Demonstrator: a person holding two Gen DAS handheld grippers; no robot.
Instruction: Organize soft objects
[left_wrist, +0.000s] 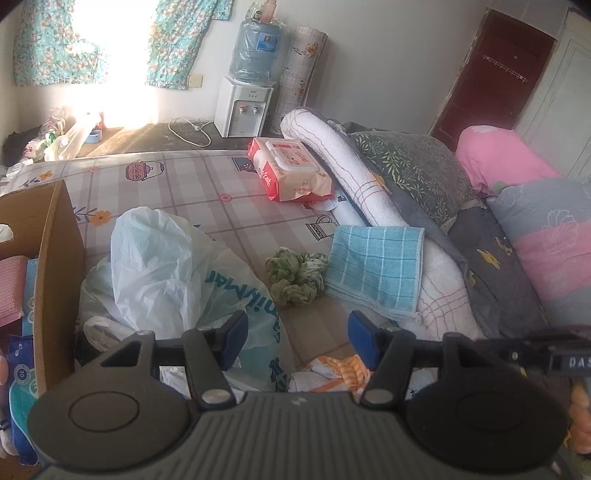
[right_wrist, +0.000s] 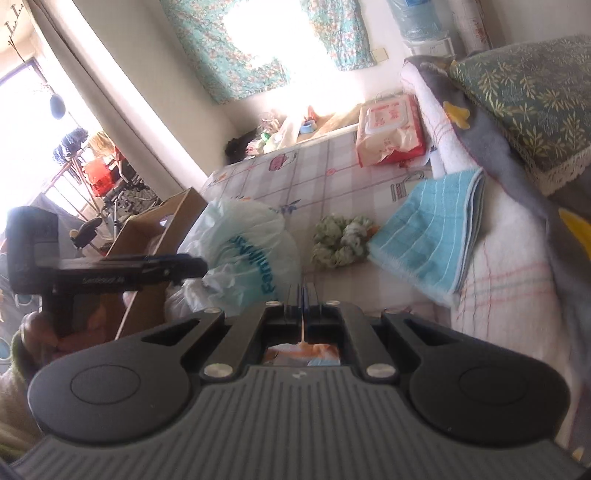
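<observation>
**Obs 1:** Bedroom, daylight through a window hung with a teal floral curtain (left_wrist: 44, 44). Bed (left_wrist: 207, 184) covered by a checked sheet printed with pots and flowers. White water dispenser with a blue bottle (left_wrist: 245, 92) stands on the floor beyond the foot.

**Obs 2:** Soft things?

**Obs 1:** Folded light-blue checked towel (left_wrist: 373, 269) lies at the bed's right side, its far edge resting up on a rolled white blanket with thin coloured lines (left_wrist: 351, 162). Just left of the towel, apparently touching it, a crumpled green-and-white cloth (left_wrist: 295, 277). Left of that, a heap of thin white plastic bags with teal lettering (left_wrist: 166, 273), against an open brown cardboard box (left_wrist: 55, 251) holding packets. Red-and-white pack of wet wipes (left_wrist: 291, 170) sits farther up the bed, beside the roll.

**Obs 2:** Pillows?

**Obs 1:** Stacked at right: a dark green leaf-print one (left_wrist: 413, 166), a pink one (left_wrist: 506, 158).

**Obs 2:** Left tool?

**Obs 1:** Left tool (left_wrist: 295, 339) hovers low over the near edge, blue pads spread, nothing between them. Orange-and-white checked cloth (left_wrist: 336, 369) lies below the gap.

**Obs 2:** Right tool?

**Obs 1:** Right tool (right_wrist: 303, 295) is rolled, so the room looks tilted. Pads pressed together; a thin pale strip shows in the seam. Whether it pinches cloth, cannot tell. Orange-white fabric shows under its body.
</observation>
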